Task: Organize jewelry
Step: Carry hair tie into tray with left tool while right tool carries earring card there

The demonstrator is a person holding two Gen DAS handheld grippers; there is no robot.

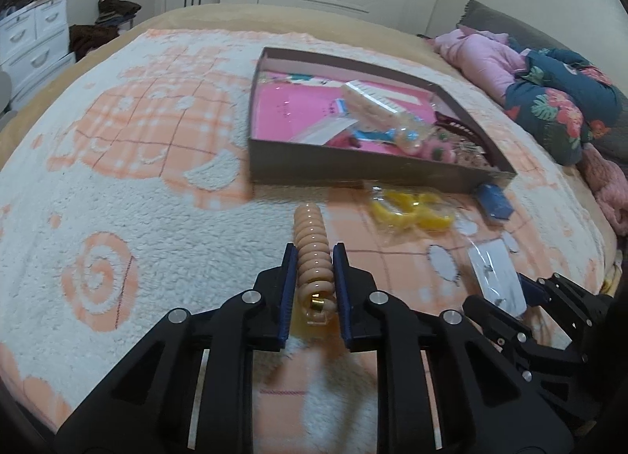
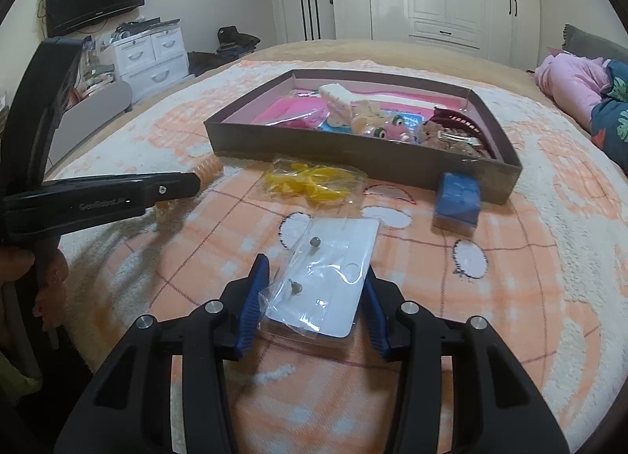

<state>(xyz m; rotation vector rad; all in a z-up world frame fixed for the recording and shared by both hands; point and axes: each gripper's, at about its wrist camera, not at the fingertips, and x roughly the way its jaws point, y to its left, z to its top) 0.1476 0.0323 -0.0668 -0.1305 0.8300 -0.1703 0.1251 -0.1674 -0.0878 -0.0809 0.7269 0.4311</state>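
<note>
A: What lay left of the box (image 2: pixel 353 155)?

B: The left gripper (image 1: pixel 313 257). Its jaws were clenched on a peach coil tie (image 1: pixel 312 242), just in front of the box's near left corner, over the blanket (image 1: pixel 137 198).

A: And further right?

B: A bag of yellow clips (image 2: pixel 310 181) lay touching the box's near wall. In front of that, the right gripper (image 2: pixel 314 289) had an earring card (image 2: pixel 333 281) in a clear sleeve between its jaws; the pads met the sleeve's edges, grasping it on the blanket.

A: Rightmost?

B: A blue pack (image 2: pixel 457 198) leaned at the box's near right corner. The box itself held clips and combs, piled toward its right side.
</note>
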